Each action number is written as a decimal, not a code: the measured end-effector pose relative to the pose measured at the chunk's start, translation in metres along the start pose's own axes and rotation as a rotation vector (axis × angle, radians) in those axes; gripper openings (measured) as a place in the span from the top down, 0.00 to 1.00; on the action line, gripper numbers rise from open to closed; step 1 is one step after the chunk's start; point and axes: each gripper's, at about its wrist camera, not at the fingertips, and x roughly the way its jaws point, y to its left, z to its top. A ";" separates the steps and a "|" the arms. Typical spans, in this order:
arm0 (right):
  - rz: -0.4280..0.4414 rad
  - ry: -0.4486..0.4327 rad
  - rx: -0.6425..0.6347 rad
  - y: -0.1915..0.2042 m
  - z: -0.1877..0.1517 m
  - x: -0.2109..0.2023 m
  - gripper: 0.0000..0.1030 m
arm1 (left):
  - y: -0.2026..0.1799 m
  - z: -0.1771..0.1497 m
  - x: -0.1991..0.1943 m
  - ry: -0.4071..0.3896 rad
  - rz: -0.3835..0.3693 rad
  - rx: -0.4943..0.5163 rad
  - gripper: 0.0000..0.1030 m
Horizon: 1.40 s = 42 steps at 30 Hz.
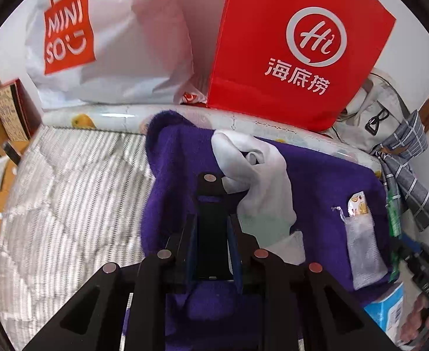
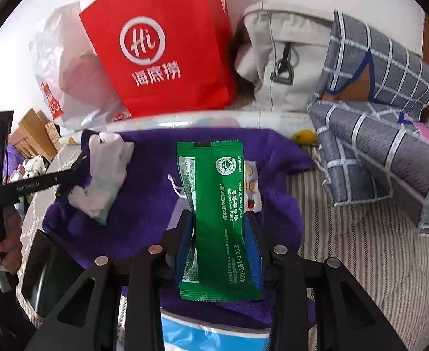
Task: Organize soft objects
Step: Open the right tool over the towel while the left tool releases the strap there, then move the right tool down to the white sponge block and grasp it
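Note:
A purple towel (image 1: 325, 181) lies spread on the bed; it also shows in the right wrist view (image 2: 144, 204). A white sock (image 1: 261, 187) lies crumpled on it, also in the right wrist view (image 2: 103, 175). My left gripper (image 1: 214, 204) is shut, its tip touching the sock's edge; I cannot tell whether it pinches any cloth. My right gripper (image 2: 218, 222) is shut on a green packet (image 2: 214, 213) and holds it above the towel. A small mesh pouch (image 1: 360, 239) and a snack sachet (image 1: 357, 204) lie on the towel's right part.
A red paper bag (image 1: 296, 49) and a white Miniso bag (image 1: 97, 38) stand at the back by the wall. A beige bag (image 2: 278, 58) and plaid grey pillows (image 2: 384, 134) lie at the right. A blue-white pack (image 2: 211, 336) lies near the towel's front edge.

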 end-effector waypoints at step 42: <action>0.156 0.028 -0.248 0.101 -0.107 -0.073 0.33 | 0.021 -0.080 -0.100 -0.037 -0.002 0.010 0.54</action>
